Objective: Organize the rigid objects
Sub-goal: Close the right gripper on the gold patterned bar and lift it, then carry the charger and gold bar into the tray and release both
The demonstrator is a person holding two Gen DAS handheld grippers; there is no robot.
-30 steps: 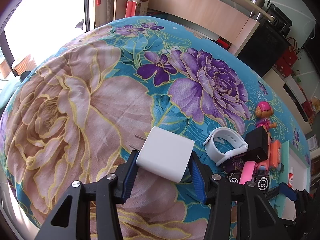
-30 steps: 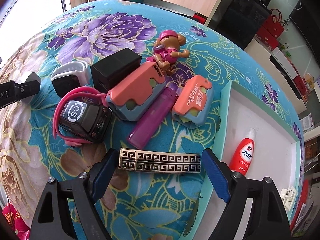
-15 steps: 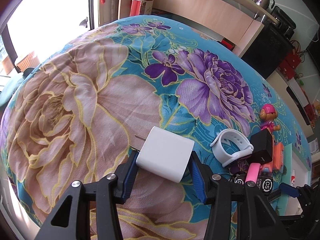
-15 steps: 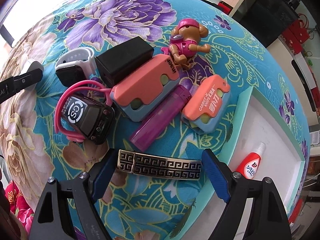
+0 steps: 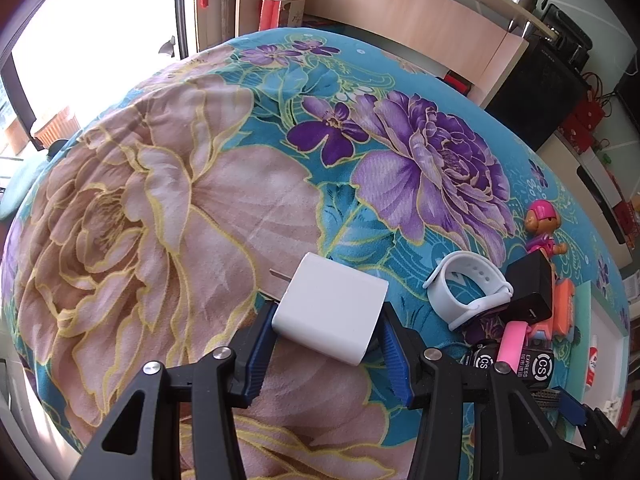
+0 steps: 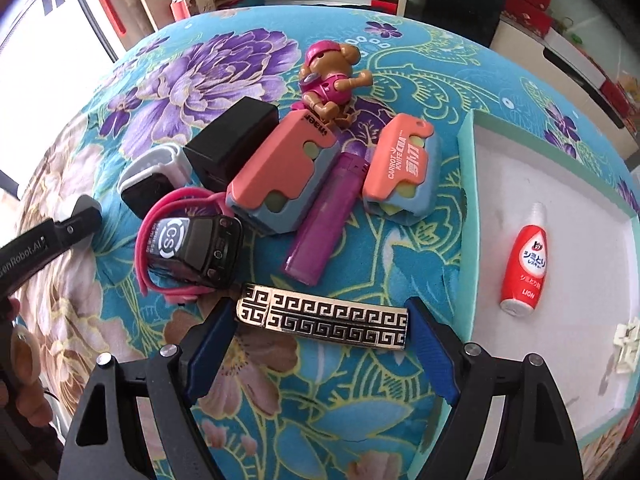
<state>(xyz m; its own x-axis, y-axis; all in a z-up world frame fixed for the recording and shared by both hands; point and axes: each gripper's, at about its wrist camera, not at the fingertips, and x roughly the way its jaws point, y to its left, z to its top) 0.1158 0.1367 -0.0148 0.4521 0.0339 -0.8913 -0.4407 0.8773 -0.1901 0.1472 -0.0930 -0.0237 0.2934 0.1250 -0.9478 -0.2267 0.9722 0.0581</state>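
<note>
My left gripper [image 5: 330,322] is shut on a white wall charger [image 5: 332,312], its prongs pointing away, held just above the flowered bedspread [image 5: 180,220]. In the right wrist view my right gripper [image 6: 320,322] is shut on a flat gold-and-black patterned bar [image 6: 324,318], gripped by its two ends over the cloth. Just beyond the bar lies a heap: a purple lighter [image 6: 326,228], two orange carrot knives [image 6: 280,172] [image 6: 404,164], a black watch with a pink strap [image 6: 192,248], a black adapter [image 6: 232,140], a white-strapped watch [image 6: 150,172] and a pink toy dog [image 6: 330,76].
A white tray with a green rim [image 6: 470,208] sits right of the heap and holds a red bottle [image 6: 524,260] and a small white piece [image 6: 626,340]. The left gripper's finger [image 6: 60,232] reaches in from the left. Wooden furniture [image 5: 400,12] stands behind the bed.
The right gripper has rolled and shifted slightly, with the patterned bar staying between its pads; the heap and tray appear turned. The left gripper and its charger have hardly moved.
</note>
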